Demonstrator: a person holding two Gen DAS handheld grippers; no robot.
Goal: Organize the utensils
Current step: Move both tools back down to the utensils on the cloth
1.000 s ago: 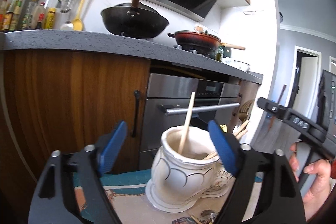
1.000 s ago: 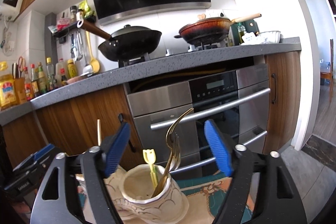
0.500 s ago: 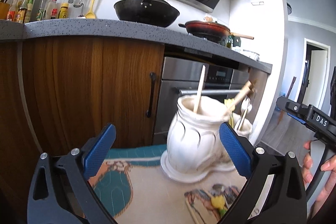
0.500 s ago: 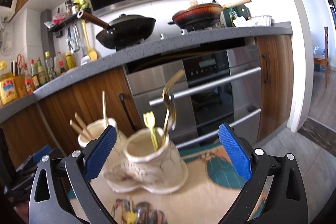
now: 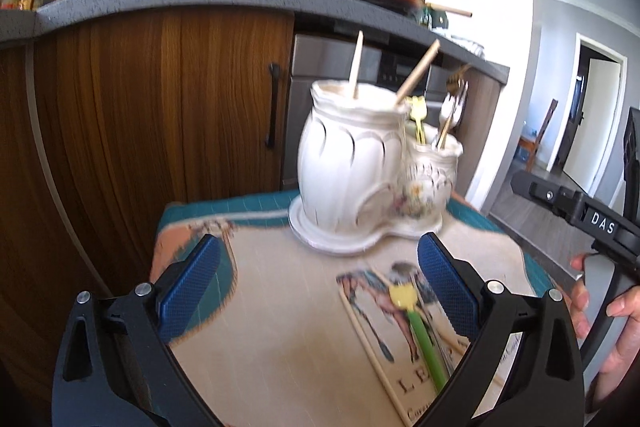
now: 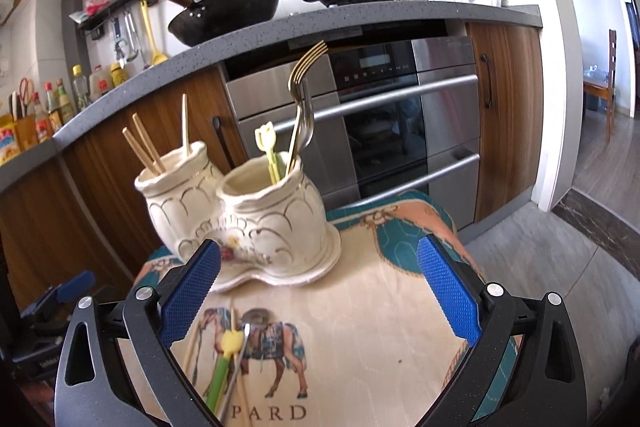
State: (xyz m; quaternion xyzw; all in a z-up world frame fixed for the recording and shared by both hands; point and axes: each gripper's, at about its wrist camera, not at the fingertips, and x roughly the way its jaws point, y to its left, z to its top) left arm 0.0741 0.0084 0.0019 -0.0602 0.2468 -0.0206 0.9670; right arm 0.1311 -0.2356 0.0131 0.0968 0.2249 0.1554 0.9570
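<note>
Holder: a white ceramic utensil holder (image 6: 244,223) with 2 joined pots stands at the far side of the printed cloth (image 6: 360,327); wooden chopsticks (image 6: 144,145) sit in the left pot, a gold fork (image 6: 300,107) and a small yellow-topped pick (image 6: 267,147) in the right pot.
Loose pieces: a green utensil with a yellow head (image 6: 224,363), a metal utensil (image 6: 238,367) and pale chopsticks (image 6: 192,347) lie together on the near part of the cloth.
Long axis: they run near to far, heads toward the holder, roughly in line with the fingers of both tools.
Left gripper (image 5: 316,291): jaws spread wide, nothing between the pads; the green utensil (image 5: 420,339) lies low and right in its view, just beside the right finger.
Right gripper (image 6: 318,291): jaws spread wide, empty; the same bundle lies low and left in its view, under the left finger.
Nearer hand: I cannot say for sure; the bundle sits between the 2 tools, off-centre for each.
Coming move (judgement): either tool must shift sideways to bring 1 piece between its pads, then carry it forward to a pot.
Risk (judgement): the pieces touch, so closing may catch 2 at once.
</note>
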